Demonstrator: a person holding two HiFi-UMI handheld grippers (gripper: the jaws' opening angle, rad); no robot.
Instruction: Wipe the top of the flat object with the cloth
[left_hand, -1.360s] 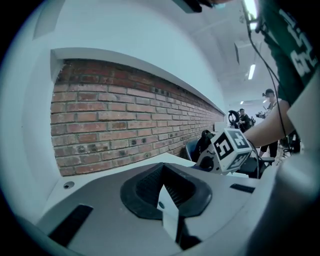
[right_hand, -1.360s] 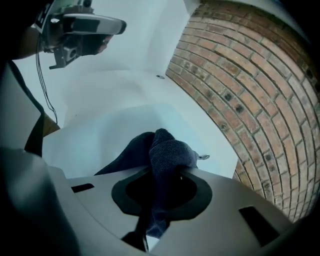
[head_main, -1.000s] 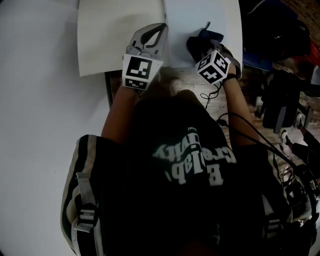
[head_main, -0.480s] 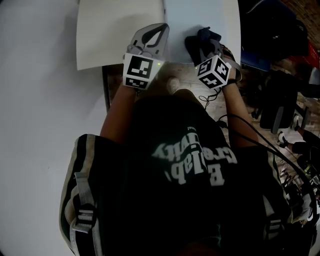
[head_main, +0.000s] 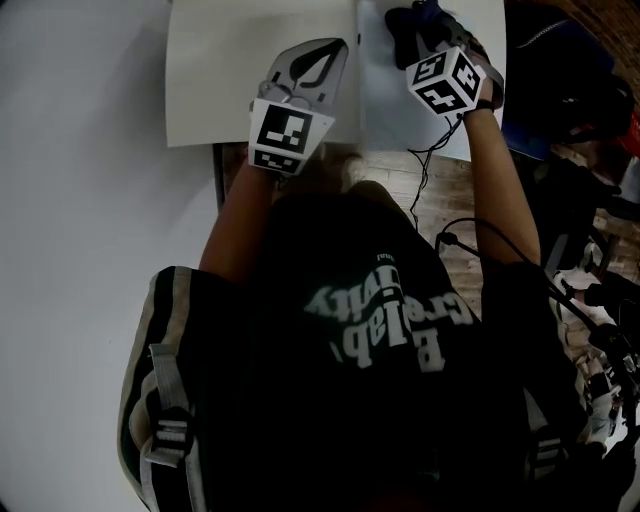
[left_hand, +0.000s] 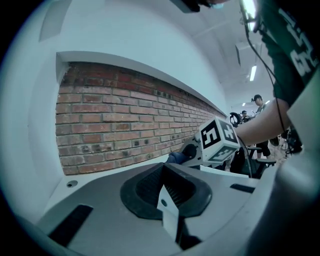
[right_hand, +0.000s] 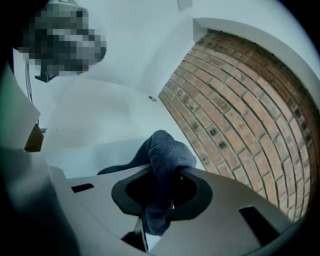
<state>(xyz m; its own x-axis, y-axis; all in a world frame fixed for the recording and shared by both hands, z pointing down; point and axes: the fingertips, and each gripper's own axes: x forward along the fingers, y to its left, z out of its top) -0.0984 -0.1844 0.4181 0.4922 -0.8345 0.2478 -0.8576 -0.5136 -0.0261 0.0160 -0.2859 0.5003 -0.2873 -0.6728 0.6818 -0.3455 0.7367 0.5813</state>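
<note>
the person's dark printed shirt (head_main: 360, 380) fills the lower head view, both forearms reaching forward. to the left spreads a plain white surface (head_main: 80, 250), and a red brick wall (left_hand: 115, 120) runs behind everything in both gripper views. two flat white boards lie side by side at the top of the head view, split by a thin seam: the left board (head_main: 220, 80) and the right board (head_main: 385, 105). a strip of wooden floor (head_main: 440, 190) shows just below the right board. the left tongs (head_main: 330, 55) rest on the left board near the seam, tips pointing away from the person; in their own view the jaws are closed together and i see nothing gripped between them. the right tongs (head_main: 425, 35) sit over the far part of the right board, jaws pinched tight on a dark blue cloth (right_hand: 165, 155), which bunches out ahead of them and trails down onto the board. each pair of tongs carries a black-and-white marker cube (head_main: 447, 82).
</note>
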